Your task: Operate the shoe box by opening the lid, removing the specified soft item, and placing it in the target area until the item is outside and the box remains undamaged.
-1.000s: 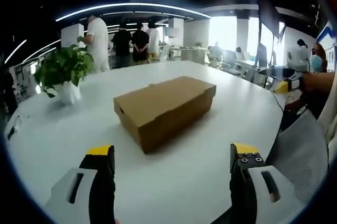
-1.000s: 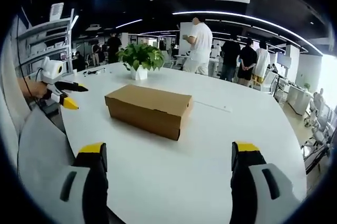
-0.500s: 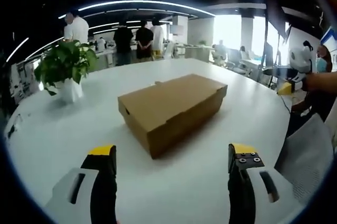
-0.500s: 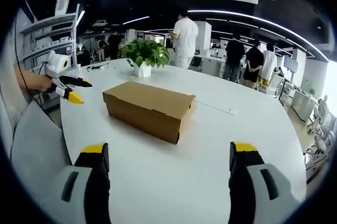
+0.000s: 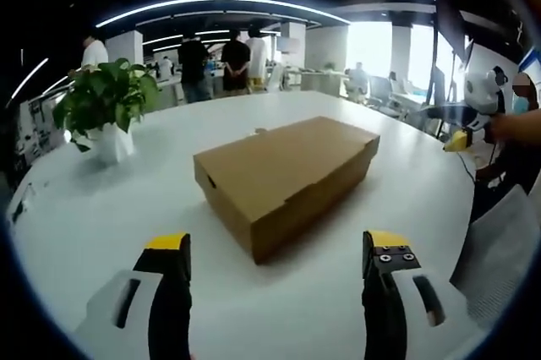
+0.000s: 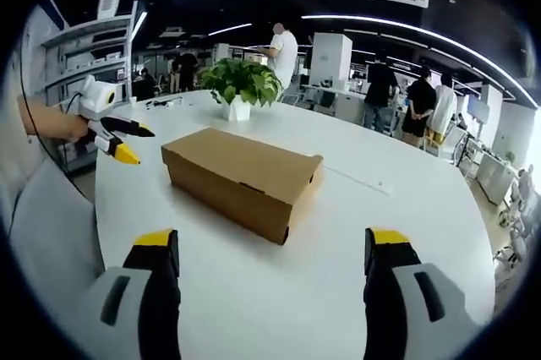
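Observation:
A brown cardboard shoe box [image 5: 287, 178] lies with its lid down on the white table [image 5: 101, 208]. My left gripper [image 5: 277, 246] is open, its yellow-tipped jaws wide apart just short of the box's near corner. In the right gripper view the same shoe box [image 6: 241, 178] lies ahead, and my right gripper [image 6: 273, 242] is open with nothing between its jaws. The right gripper [image 5: 461, 128] shows at the right edge of the left gripper view, held by a hand. The left gripper [image 6: 114, 136] shows at the left of the right gripper view. The soft item is hidden inside the box.
A potted green plant [image 5: 103, 111] stands on the table beyond the box, also seen as the plant [image 6: 239, 90] from the other side. A thin white strip [image 6: 359, 178] lies on the table past the box. Several people [image 5: 215, 64] stand in the office behind.
Both views have drawn closer to the box, which now looks larger. The person in white near the plant has walked off to the side. Both grippers stay open.

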### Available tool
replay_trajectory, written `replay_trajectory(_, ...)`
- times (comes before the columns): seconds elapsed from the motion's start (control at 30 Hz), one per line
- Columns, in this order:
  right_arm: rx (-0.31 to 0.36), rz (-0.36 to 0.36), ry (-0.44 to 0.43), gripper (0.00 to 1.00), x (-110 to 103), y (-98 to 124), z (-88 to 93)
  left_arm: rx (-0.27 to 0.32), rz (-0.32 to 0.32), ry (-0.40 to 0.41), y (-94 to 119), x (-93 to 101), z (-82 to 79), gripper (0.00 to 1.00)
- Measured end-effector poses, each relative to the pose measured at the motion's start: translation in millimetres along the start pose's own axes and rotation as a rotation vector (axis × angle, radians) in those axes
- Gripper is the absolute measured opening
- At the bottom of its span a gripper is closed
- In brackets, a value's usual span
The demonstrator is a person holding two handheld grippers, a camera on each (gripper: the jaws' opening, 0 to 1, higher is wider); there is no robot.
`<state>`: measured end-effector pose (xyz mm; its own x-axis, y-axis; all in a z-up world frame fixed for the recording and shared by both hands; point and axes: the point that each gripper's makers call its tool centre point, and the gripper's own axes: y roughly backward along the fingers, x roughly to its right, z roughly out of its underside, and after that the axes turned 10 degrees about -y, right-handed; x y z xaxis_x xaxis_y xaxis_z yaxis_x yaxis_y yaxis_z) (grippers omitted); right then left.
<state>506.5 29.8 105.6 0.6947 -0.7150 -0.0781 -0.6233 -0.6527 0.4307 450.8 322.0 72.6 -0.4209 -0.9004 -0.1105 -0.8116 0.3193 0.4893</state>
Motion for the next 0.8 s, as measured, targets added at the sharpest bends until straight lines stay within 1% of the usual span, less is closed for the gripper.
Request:
replay_trajectory(0.23,0.01,-0.02,0.004,0.8,2.8,-17.3,-5.7,-0.005,0.003,-0.011,-9.1,-2.4,-2.0,0.83)
replay_trajectory(0.3,0.018,-0.025,0.003,0.78,4.4,-22.7,-7.6,0.002,0.005,-0.01,-12.1,-2.3,-4.3,0.83)
replay_trajectory(0.43,0.01,-0.045,0.029,0.75,5.1,-33.6,-8.0,-0.008,-0.002,-0.022,-19.7,-3.3,-5.0,0.81)
replay_trajectory(0.5,0.017,-0.056,0.041,0.73,6.2,-38.1,-9.9,-0.01,-0.006,-0.022,-23.4,-4.2,-4.9,0.8)
replay_trajectory(0.63,0.005,-0.075,0.07,0.7,6.3,-46.5,-10.5,-0.009,-0.031,0.013,-27.5,-6.3,-5.3,0.79)
replay_trajectory(0.8,-0.019,-0.105,0.08,0.68,6.4,-60.3,-6.8,-0.009,-0.052,0.025,-34.5,-6.8,-6.4,0.78)
